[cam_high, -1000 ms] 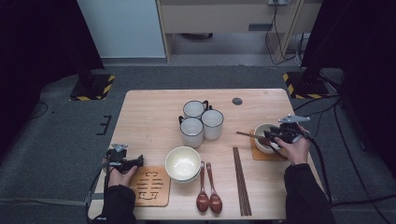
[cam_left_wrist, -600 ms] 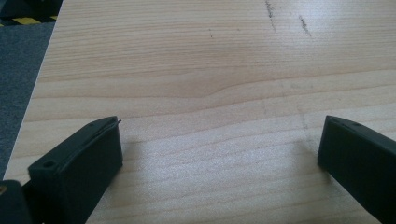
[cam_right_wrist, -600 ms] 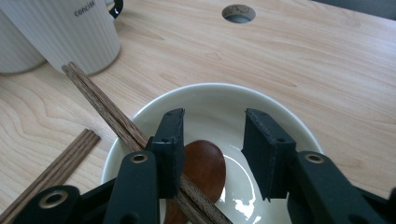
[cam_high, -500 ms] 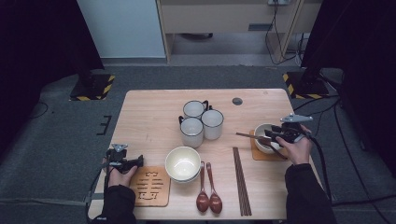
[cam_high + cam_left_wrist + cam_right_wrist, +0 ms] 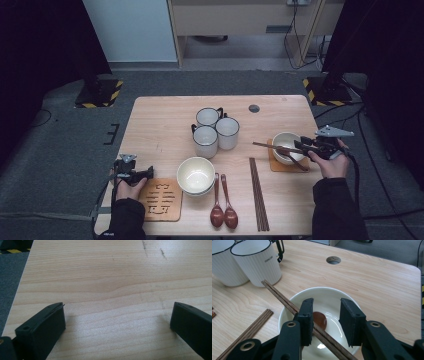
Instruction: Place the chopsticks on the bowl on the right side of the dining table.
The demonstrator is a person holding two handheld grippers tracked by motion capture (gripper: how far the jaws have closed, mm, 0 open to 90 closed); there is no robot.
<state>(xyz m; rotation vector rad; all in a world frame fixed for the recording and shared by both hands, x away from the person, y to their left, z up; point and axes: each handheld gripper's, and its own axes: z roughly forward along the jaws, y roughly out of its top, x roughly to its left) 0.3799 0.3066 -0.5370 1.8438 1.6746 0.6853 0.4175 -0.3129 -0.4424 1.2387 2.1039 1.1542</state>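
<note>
Looked like a lab recording bay, not a home: lone wooden table (image 5: 165, 130) on grey carpet (image 5: 60, 150), hazard-striped stand bases (image 5: 100, 95), dark curtains (image 5: 40, 55), loose cables (image 5: 300, 30) by the cabinet (image 5: 250, 15).

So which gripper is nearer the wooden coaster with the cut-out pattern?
Left. The left gripper sits just above the coaster's top-left corner; the right gripper is across the table, over a bowl.

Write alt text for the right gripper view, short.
The right tongs hover over a white bowl with a brown spoon in it; a pair of wooden chopsticks lies across the bowl's rim, passing between the jaws against the left one, with a gap to the right one. White mugs stand behind on the wooden table.
</note>
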